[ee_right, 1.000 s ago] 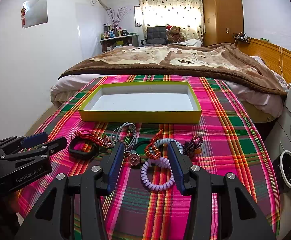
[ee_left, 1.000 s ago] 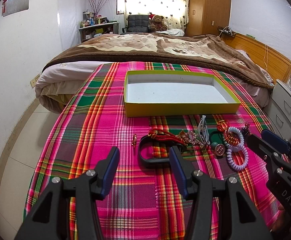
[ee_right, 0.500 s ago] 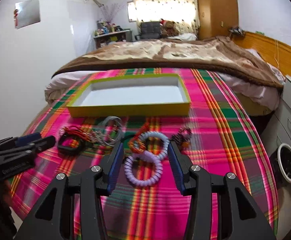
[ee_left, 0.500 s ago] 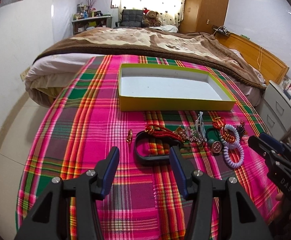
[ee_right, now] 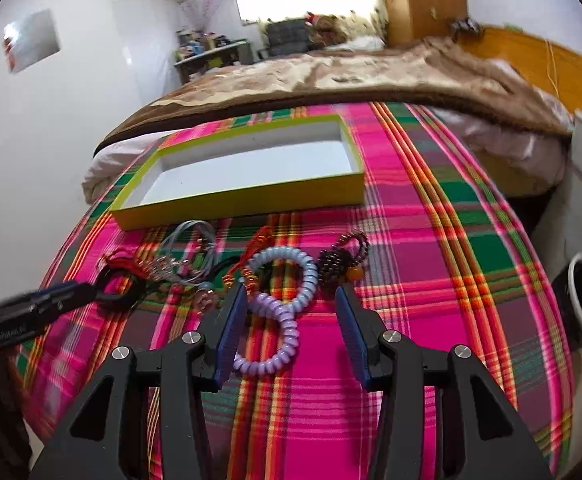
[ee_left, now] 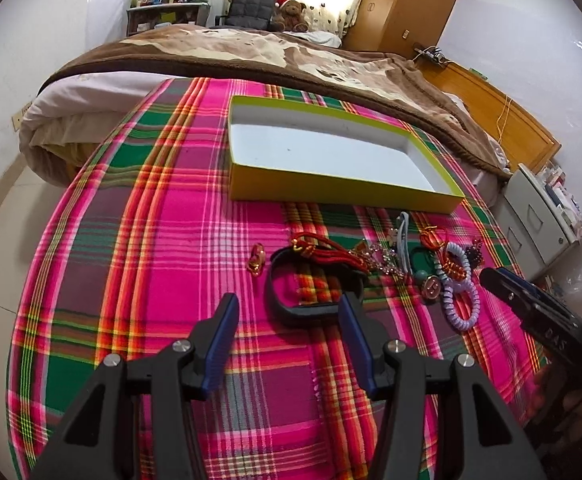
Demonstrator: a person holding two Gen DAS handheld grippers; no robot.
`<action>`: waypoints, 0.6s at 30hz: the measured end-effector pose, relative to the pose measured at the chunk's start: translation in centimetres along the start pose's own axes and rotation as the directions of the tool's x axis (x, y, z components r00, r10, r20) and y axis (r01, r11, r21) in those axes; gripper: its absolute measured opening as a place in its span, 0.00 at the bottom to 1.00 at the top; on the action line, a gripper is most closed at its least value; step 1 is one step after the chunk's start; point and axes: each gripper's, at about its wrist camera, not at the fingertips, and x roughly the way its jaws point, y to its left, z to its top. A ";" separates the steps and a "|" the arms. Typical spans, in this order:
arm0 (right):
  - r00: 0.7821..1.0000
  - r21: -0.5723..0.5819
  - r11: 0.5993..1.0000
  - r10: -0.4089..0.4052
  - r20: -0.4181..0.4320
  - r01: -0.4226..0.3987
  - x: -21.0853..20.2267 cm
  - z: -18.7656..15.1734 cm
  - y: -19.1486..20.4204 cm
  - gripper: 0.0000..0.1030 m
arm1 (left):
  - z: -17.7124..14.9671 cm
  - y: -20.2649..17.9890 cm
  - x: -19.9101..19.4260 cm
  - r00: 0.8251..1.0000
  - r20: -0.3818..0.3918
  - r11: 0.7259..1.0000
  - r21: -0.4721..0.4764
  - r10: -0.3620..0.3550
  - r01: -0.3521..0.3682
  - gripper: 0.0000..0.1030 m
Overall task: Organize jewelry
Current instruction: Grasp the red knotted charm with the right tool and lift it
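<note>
A woven plaid cloth (ee_left: 163, 248) covers the table, with a matt cardboard box (ee_left: 331, 190) at twelve o'clock. The lilac spiral bracelet (ee_right: 269, 340) looks like glossy, ribbed plastic; the black band (ee_left: 303, 308) is smooth and matt. The blanket (ee_left: 251, 52) beyond is plush.

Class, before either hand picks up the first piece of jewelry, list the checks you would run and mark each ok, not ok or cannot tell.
1. Yellow box has nothing in it: ok.
2. Left tongs open, holding nothing: ok.
3. Right tongs open, holding nothing: ok.
4. Purple coil bracelet lies between the right tongs' fingers: ok.
5. Black band free of the red cord lying across it: not ok.
6. Purple coil bracelet separate from the blue coil bracelet: cannot tell.
</note>
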 end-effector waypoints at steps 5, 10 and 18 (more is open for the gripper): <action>0.997 -0.032 0.996 0.081 0.019 -0.080 -0.1 0.6 0.8 0.45 | 0.4 0.7 0.2 1.000 -0.008 0.999 -0.023 -0.029 0.029 0.52; 0.997 -0.164 0.983 0.078 -0.019 -0.080 1.2 0.8 3.3 0.45 | 0.7 1.1 0.3 1.000 -0.007 0.999 -0.027 -0.018 0.018 0.52; 0.997 -0.268 0.963 0.020 -0.069 -0.038 3.2 0.2 4.9 0.45 | 1.0 1.7 0.4 1.000 -0.009 0.999 -0.034 -0.007 0.007 0.52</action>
